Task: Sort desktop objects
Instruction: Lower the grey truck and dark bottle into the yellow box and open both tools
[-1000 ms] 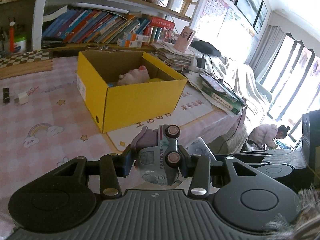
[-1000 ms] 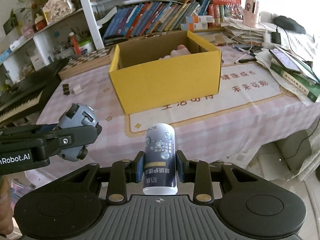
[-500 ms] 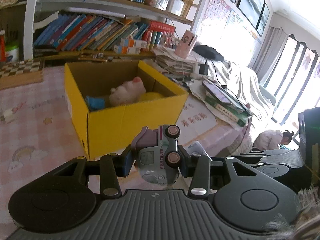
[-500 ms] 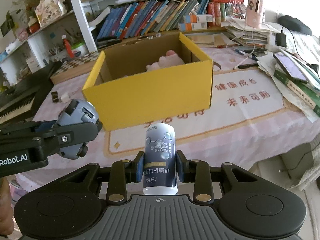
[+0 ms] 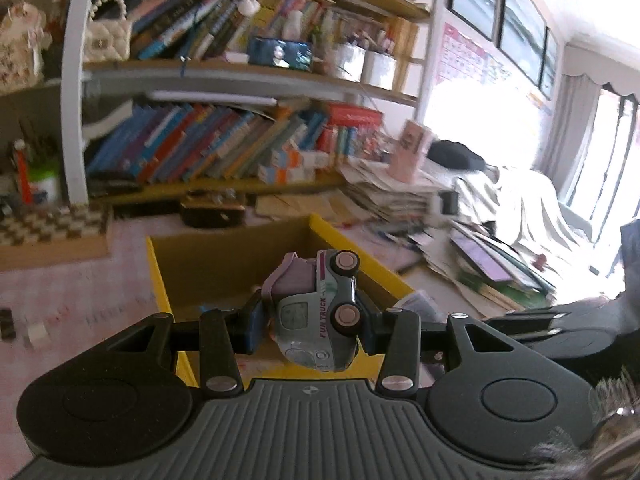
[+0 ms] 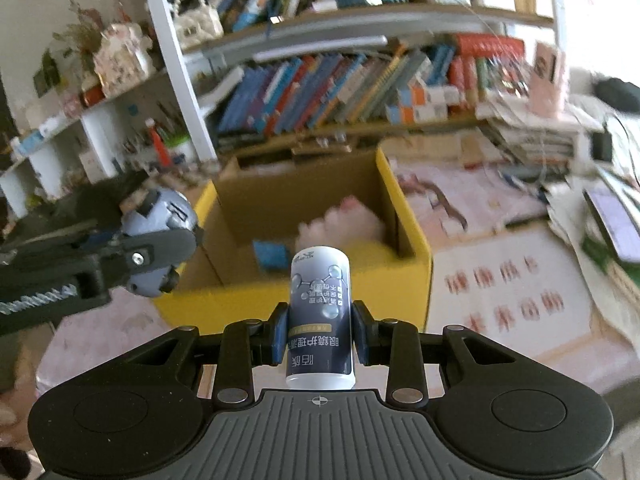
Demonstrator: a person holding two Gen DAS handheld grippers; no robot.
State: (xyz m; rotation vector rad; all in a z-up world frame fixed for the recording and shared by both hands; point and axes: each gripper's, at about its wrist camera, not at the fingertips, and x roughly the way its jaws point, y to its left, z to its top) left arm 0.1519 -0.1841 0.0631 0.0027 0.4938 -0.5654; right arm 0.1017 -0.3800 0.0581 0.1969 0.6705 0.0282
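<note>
The bookshelf (image 6: pixel 360 80) fills the background beyond both pairs of tongs, its rows of leaning books blurred. Below it the worktop (image 6: pixel 500 300), under a pink checked cloth with a cream mat bearing red writing, spreads out ahead of and to the right of the right tongs. A heap of papers and books (image 5: pixel 480 264) lies on it off to the right of the left tongs.

The yellow box (image 6: pixel 360 300) stands open-topped on the worktop straight ahead of the right tongs, its near wall just past their tips; in the left wrist view the same box (image 5: pixel 164 280) sits directly under and ahead of the left tongs. Inside it, beyond the right tongs, lie a pale pink soft toy (image 6: pixel 352 220), something yellow beneath it and a small blue item (image 6: pixel 272 254).

The left tongs (image 5: pixel 310 320) are clamped on a toy truck (image 5: pixel 316 312), grey-green with a mauve top and pink wheels, turned on its side, held above the near part of the box. From the right wrist view these tongs (image 6: pixel 160 252) reach in from the left, level with the box's left corner.

The right tongs (image 6: pixel 320 336) are clenched on a bottle (image 6: pixel 320 320), dark blue and white with printed characters, standing up between the fingers, in front of the box's near wall
</note>
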